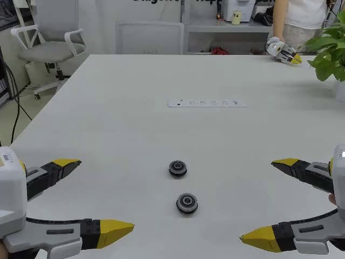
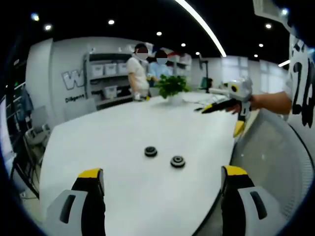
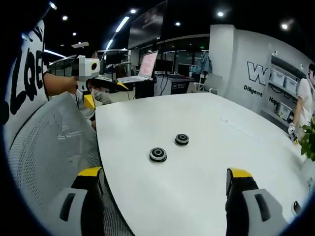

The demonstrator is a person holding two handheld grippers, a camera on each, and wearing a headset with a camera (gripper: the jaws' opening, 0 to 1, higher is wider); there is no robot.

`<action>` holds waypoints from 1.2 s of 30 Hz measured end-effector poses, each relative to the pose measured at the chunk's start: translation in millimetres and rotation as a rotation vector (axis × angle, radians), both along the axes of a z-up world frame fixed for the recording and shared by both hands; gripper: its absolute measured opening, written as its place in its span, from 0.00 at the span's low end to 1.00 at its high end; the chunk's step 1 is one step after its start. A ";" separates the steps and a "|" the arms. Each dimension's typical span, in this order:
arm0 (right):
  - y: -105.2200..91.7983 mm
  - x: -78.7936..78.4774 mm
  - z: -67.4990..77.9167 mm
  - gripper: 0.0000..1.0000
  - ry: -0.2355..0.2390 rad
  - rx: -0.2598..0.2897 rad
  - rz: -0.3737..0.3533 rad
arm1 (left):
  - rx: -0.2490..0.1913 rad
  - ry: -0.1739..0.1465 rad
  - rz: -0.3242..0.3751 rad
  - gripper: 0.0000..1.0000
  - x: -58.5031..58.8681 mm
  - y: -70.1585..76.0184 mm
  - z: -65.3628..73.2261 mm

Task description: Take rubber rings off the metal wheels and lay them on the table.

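Head view: the far wheel [image 1: 178, 168] and the near wheel [image 1: 187, 203], both metal, lie close together on the white tabletop [image 1: 161, 108]. Each apparently still carries its dark rubber ring [image 1: 178, 204].
Left gripper [image 1: 98, 195]: jaws spread wide and holding nothing, off to the left of the wheels.
Right gripper [image 1: 265, 199]: jaws likewise spread and empty, off to the right.
Wheels relative to jaws: between the two grippers, well apart from both and touching neither.
Step in hand: the approach; by the look of it, no ring has been removed yet.
Next move: probably one gripper pins a wheel while the other pinches its ring at the rim and peels it off.
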State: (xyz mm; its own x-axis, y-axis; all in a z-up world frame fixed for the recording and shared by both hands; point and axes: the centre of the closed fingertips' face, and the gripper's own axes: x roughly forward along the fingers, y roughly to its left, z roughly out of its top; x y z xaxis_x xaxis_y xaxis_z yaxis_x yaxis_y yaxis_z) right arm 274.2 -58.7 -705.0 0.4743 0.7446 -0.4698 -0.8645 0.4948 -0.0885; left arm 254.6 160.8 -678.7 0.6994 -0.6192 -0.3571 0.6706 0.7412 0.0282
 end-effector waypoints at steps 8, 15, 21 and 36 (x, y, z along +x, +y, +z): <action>1.7 -1.6 -2.8 1.00 0.016 0.001 0.007 | 0.003 -0.002 -0.003 1.00 0.6 0.0 -0.3; 2.8 -2.5 -4.3 1.00 0.018 -0.004 0.011 | 0.004 -0.002 -0.009 1.00 0.5 -0.8 -0.9; 3.6 -1.5 -3.9 1.00 0.022 -0.003 0.010 | 0.008 -0.005 -0.012 1.00 1.0 -1.1 -0.5; 6.6 -1.6 -3.0 1.00 0.017 -0.003 0.022 | 0.011 -0.002 -0.013 1.00 0.8 0.2 -1.6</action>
